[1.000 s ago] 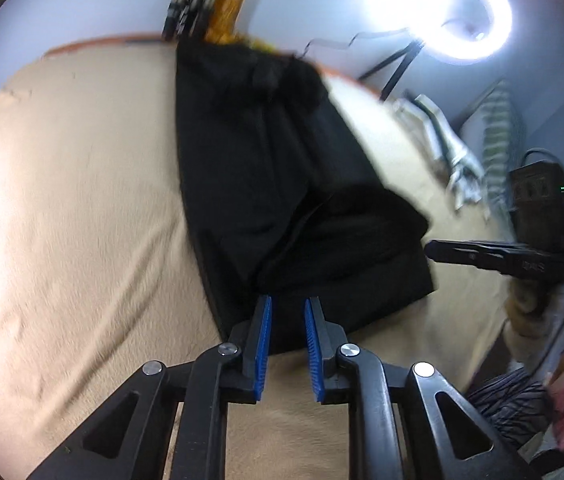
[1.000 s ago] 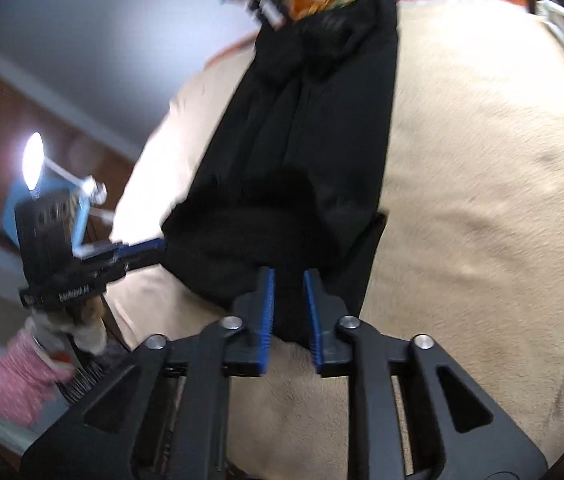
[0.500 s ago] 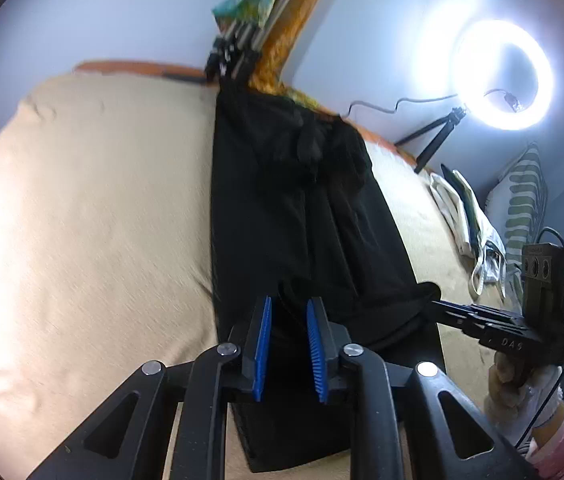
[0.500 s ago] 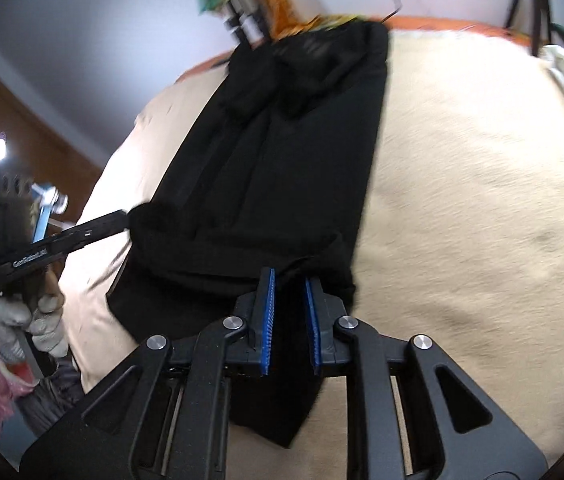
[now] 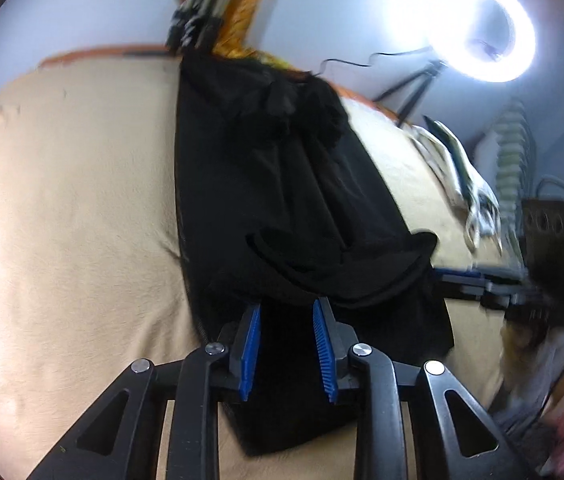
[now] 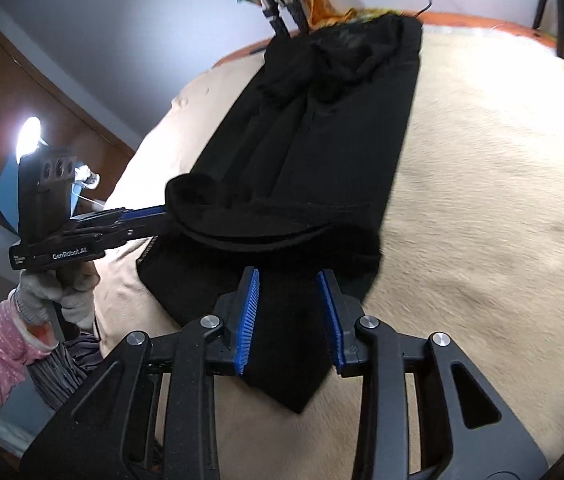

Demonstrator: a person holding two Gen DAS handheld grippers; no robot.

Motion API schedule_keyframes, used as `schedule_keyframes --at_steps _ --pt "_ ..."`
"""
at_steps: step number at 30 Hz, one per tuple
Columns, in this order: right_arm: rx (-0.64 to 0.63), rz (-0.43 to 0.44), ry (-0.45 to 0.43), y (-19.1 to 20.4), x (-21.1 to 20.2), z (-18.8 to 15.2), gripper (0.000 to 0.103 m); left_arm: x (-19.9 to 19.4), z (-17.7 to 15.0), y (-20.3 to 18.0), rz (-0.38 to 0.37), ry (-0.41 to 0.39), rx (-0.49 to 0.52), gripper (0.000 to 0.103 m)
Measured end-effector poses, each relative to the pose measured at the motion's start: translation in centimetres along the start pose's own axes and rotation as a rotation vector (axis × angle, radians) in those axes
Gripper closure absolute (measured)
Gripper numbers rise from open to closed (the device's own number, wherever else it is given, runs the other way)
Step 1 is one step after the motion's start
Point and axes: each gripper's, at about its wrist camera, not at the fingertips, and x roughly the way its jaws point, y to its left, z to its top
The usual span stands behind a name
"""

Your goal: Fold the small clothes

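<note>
Both tongs, left [image 5: 286, 344] and right [image 6: 288, 316], just opened, black garment [image 5: 282, 184] released near bed [image 5: 62, 200] edge; folded hem may be dragged undone if snagged.

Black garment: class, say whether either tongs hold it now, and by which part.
Neither holds it. Both tongs have just been opening over the garment's folded near hem; the pads stand clear of the cloth.

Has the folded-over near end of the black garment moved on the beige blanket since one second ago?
Yes. The black garment has its raised fold further up the beige blanket, toward the far orange edge.
</note>
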Motion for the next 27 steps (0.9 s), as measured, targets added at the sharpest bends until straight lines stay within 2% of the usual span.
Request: schedule_keyframes --at_steps 2,4,5,7,9,14,15,17,18,19,20,21,22,26,27 --pt "0.005 -0.026 -0.013 -0.1 0.6 0.4 0.069 0.5 0.3 0.6 -0.012 -0.015 -0.084 0.072" --pt "0.019 -0.056 -0.05 -0.6 0.6 1.0 0.069 0.3 0.6 0.8 0.02 -0.055 -0.103 0.068" --pt "0.031 -0.072 -0.08 -1.1 0.2 1.4 0.067 0.1 0.7 0.8 0.047 -0.083 -0.099 0.068" --pt "0.055 -0.115 -0.113 -1.8 -0.5 1.6 0.055 -0.8 0.9 0.9 0.117 -0.146 -0.061 0.067" --pt "0.085 -0.144 -0.137 -2.8 -1.4 1.4 0.055 -1.5 0.9 1.3 0.146 -0.171 -0.043 0.064" --pt "0.118 -0.109 -0.127 -4.3 -2.0 0.5 0.055 -0.4 0.7 1.7 0.137 -0.124 0.007 0.064" --pt "0.12 -0.096 -0.124 -4.3 -1.9 0.5 0.055 -0.1 0.7 1.4 0.141 -0.118 0.015 0.066" --pt "0.119 -0.078 -0.115 -4.1 -1.5 0.8 0.055 0.7 0.8 1.0 0.142 -0.113 0.031 0.077" --pt "0.107 -0.076 -0.105 -3.7 -1.1 1.1 0.057 1.0 0.7 0.7 0.14 -0.109 0.042 0.084" --pt "0.092 -0.081 -0.098 -3.5 -0.8 1.3 0.067 1.2 0.7 0.4 0.144 -0.109 0.055 0.095" --pt "0.067 -0.087 -0.084 -2.9 -0.2 1.5 0.074 1.3 0.7 0.2 0.151 -0.112 0.068 0.1" --pt "0.055 -0.089 -0.074 -2.7 0.1 1.6 0.089 1.2 0.6 0.1 0.153 -0.117 0.069 0.1" --pt "0.041 -0.096 -0.072 -2.4 0.3 1.6 0.094 0.9 0.5 0.1 0.155 -0.125 0.063 0.101" --pt "-0.024 -0.115 -0.121 -1.1 -0.6 1.6 0.095 -0.5 0.2 0.3 0.196 -0.185 0.057 0.099" --pt "-0.033 -0.142 -0.114 -1.0 -0.5 1.6 0.095 -0.1 0.2 0.5 0.218 -0.177 0.059 0.093"
